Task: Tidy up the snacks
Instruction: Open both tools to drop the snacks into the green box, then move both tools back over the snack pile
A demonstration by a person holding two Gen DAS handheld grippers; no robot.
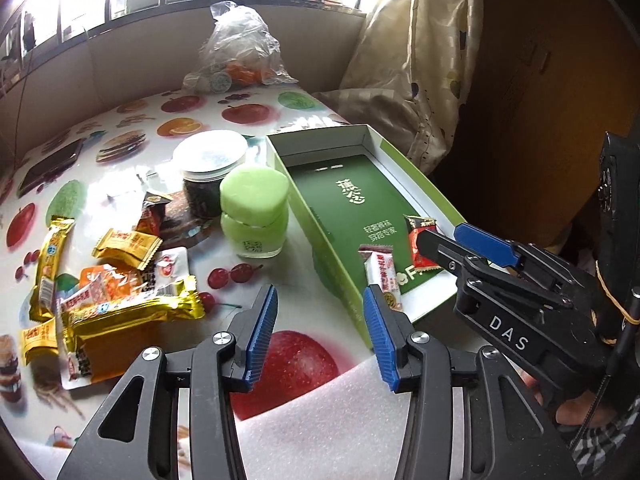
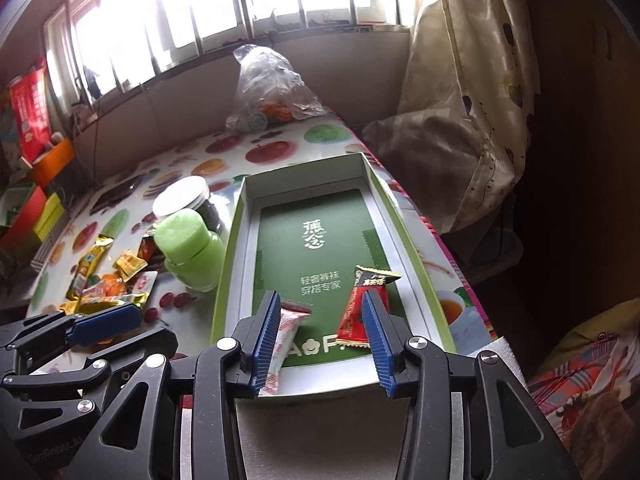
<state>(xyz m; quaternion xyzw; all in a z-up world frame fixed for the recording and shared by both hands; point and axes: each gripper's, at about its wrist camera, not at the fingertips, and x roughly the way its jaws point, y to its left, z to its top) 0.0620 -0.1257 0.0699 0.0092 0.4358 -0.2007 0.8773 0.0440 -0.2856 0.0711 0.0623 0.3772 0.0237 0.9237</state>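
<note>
A shallow green box [image 1: 384, 152] [image 2: 408, 240] lies on the fruit-print table. In it lie a white-pink snack [image 1: 382, 272] [image 2: 286, 332] and a red-black snack [image 1: 418, 240] [image 2: 360, 308]. A pile of gold, orange and white snack packets [image 1: 108, 284] [image 2: 104, 280] lies left of the box. My left gripper [image 1: 320, 332] is open and empty above the table, just left of the box's near corner. My right gripper [image 2: 320, 336] is open and empty over the box's near end, between the two snacks; it also shows in the left wrist view [image 1: 460, 240].
A green-lidded jar [image 1: 256, 212] [image 2: 188, 248] and a dark jar with a white lid [image 1: 210, 172] [image 2: 184, 200] stand between the pile and the box. A plastic bag [image 1: 236, 48] [image 2: 272, 84] sits at the far edge. A phone [image 1: 52, 164] lies far left. White foam [image 1: 320, 420] covers the near edge.
</note>
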